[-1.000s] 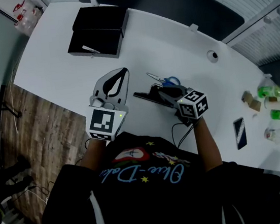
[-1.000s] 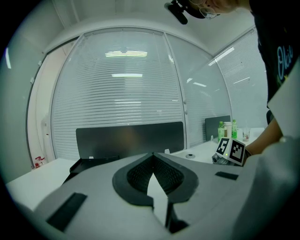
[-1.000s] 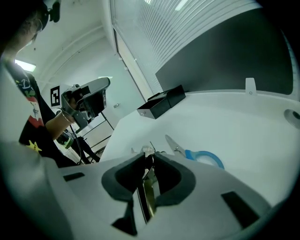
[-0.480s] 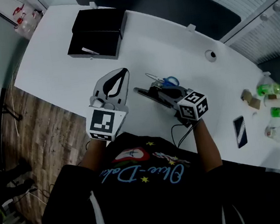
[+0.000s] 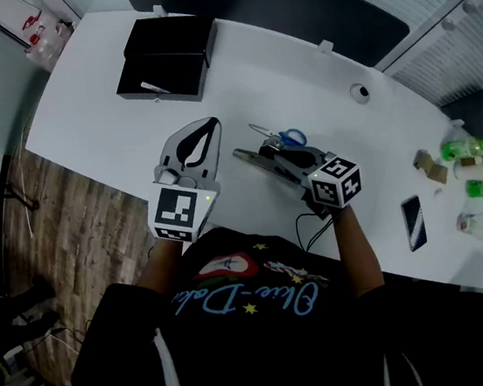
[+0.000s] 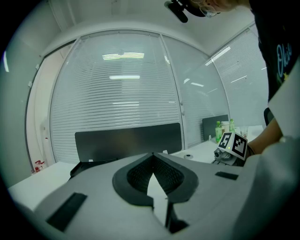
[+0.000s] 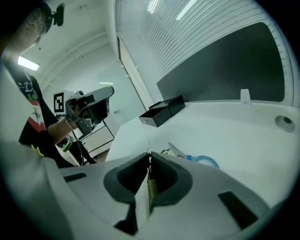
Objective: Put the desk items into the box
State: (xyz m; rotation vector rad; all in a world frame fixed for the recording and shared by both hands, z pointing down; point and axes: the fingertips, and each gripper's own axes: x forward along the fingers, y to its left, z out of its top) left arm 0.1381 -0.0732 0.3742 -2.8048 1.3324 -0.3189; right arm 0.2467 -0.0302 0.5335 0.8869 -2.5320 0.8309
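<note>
Shirt [image 5: 237,296]: cursive print, not legible.
Left tongs [image 6: 153,155]: pressed together, empty, unmoved.
Right tongs [image 7: 149,157]: just closed, pinching thin strip [image 7: 151,186] beside blue scissors [image 7: 197,159].

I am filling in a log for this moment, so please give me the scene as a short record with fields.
surface: white table
box: black, open, at the table's far left end; a small white thing lies in it
left gripper: jaws together, nothing between them
right gripper: jaws have just been closing, now pressed on a thin dark item
scissors: blue handles, on the table beside the right gripper
</note>
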